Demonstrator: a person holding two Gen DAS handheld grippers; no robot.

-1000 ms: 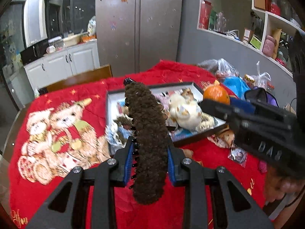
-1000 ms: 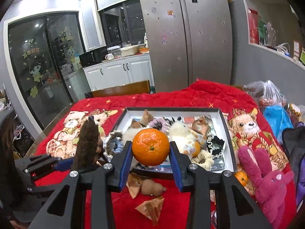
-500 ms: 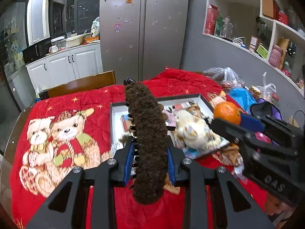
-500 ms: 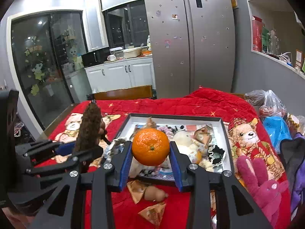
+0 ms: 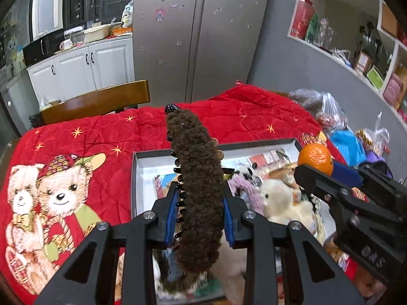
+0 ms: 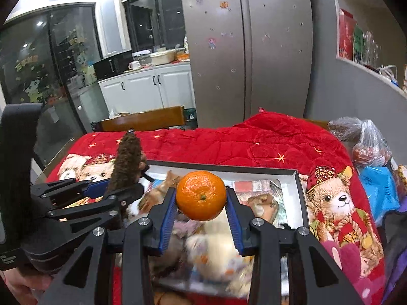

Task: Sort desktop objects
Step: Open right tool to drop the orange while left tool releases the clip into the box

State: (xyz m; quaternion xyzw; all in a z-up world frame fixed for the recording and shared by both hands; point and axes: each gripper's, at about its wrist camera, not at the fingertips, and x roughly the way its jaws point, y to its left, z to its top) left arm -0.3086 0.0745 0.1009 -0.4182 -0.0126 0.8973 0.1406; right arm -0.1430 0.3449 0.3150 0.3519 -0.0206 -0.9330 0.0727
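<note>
My left gripper (image 5: 199,216) is shut on a long brown fuzzy hair claw clip (image 5: 198,185) and holds it above a shallow black-rimmed white tray (image 5: 142,162). My right gripper (image 6: 201,216) is shut on an orange (image 6: 201,195) and holds it over the same tray (image 6: 301,198). The tray holds several small plush toys, a cream one (image 5: 282,200) among them. Each gripper shows in the other's view: the right one with the orange (image 5: 315,158) at the left view's right side, the left one with the clip (image 6: 127,160) at the right view's left side.
A red quilt with bear prints (image 5: 63,190) covers the table. A wooden chair (image 5: 101,99) stands at the far edge. Plastic bags (image 5: 328,111) and a blue bag (image 6: 379,190) lie on the right. A pink plush (image 6: 348,259) lies right of the tray.
Both grippers have moved forward over the tray, each still holding its object. The tray now lies closer and lower in both views.
</note>
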